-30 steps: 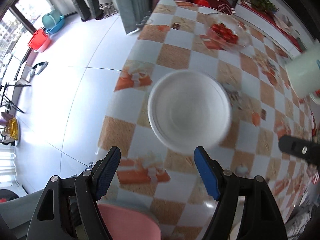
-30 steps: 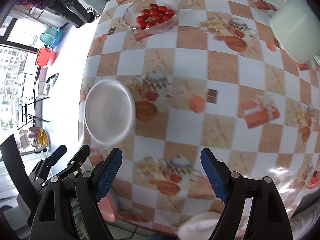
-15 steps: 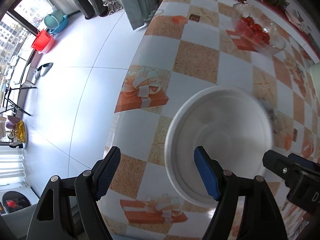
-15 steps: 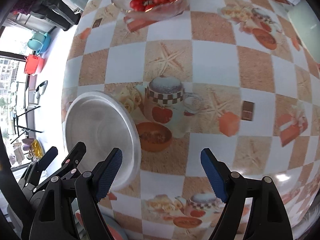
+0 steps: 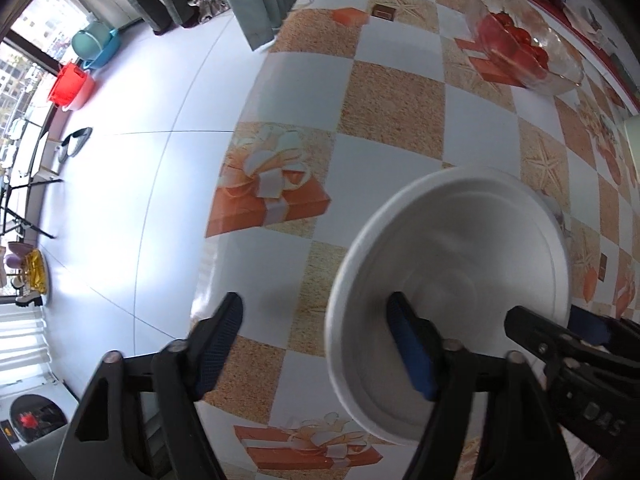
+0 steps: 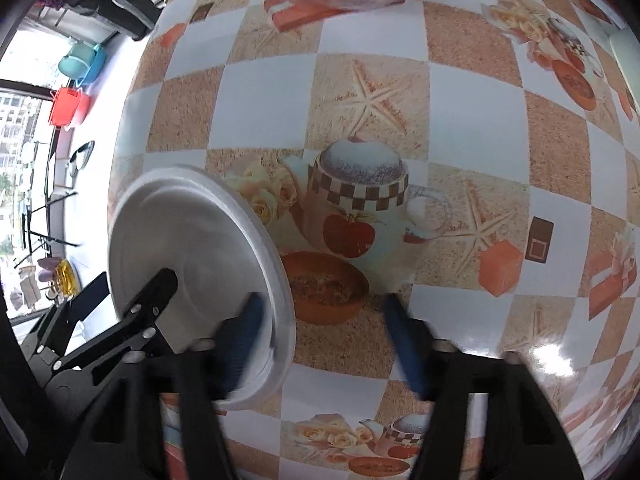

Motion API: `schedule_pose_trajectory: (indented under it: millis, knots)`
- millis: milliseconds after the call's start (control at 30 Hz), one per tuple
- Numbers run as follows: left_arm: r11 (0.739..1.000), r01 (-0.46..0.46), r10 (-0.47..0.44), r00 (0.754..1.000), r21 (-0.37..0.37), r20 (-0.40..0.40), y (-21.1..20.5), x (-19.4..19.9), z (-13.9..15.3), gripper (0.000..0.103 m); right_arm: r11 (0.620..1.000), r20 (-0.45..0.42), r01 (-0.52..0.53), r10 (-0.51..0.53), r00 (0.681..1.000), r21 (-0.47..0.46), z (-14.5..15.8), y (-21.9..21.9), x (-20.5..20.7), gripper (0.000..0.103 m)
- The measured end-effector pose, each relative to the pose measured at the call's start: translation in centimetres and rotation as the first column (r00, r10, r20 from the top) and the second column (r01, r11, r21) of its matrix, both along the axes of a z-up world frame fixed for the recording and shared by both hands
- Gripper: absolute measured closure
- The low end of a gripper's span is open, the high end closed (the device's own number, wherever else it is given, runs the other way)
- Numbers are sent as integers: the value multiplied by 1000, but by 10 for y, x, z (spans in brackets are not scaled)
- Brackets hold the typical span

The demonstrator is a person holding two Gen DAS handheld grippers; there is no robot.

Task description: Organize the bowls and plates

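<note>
Bowl, white, single, near the table's left edge; both grippers have closed in from above since a second ago. Left gripper and right gripper spread, each straddling an opposite rim, seemingly no pinch yet. Also: one glass tomato dish.
</note>
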State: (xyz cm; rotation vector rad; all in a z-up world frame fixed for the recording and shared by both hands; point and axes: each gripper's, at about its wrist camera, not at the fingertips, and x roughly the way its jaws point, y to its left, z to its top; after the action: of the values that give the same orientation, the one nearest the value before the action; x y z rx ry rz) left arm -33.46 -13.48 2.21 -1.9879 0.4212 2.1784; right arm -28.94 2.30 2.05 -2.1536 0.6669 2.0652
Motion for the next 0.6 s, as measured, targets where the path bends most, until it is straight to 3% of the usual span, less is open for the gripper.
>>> schedule_pose_trajectory:
  millis: [100,167,267,333,600]
  knots:
    - [1000,7,-7,1000,22,12,4,2,1,46,1000,-9,-11,11,1000,-26,0,-2,-1,63]
    - [999,13,-14,1000,48,24,7,3,2,60,998,-7,-7,7,1000,-61,-3,-9,-1,75]
    - [998,26,-28,999,62,40,13,5,2,71,997,-3,-7,7,1000,-78,-5,-11,0,81]
    - [997,28,-31,999,65,42,16,7,3,71,996,6,-11,11,1000,-88,-6,-9,4,85]
    - [991,91,-99,992,96,79,39,43,2,72,993,56,29,-23,998,-114,-11,7,46,85]
